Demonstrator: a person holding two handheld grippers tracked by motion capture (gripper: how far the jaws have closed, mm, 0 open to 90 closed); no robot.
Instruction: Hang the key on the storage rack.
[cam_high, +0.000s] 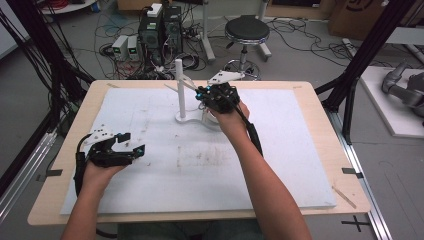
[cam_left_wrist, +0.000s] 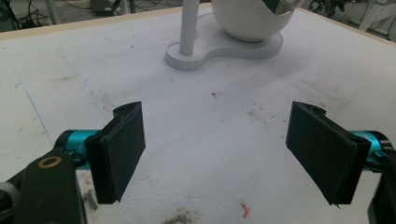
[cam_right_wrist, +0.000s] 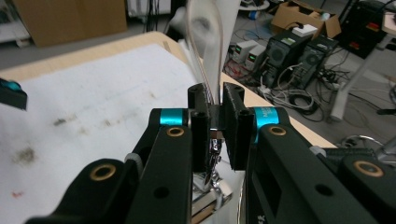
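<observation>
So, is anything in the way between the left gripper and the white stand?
Nothing visible. Only bare white mat lies between the open left gripper and the stand. The right gripper, shut on a shiny utensil, is over the stand.

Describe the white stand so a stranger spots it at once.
On the white foam mat covering the wooden table, look near its far edge, beside the right gripper. The white stand has a flat base, a bowl and a tall round post, the mat's only upright thing.

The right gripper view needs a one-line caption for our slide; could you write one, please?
Right gripper shut on a thin clear looped piece, held above the white mat.
</observation>
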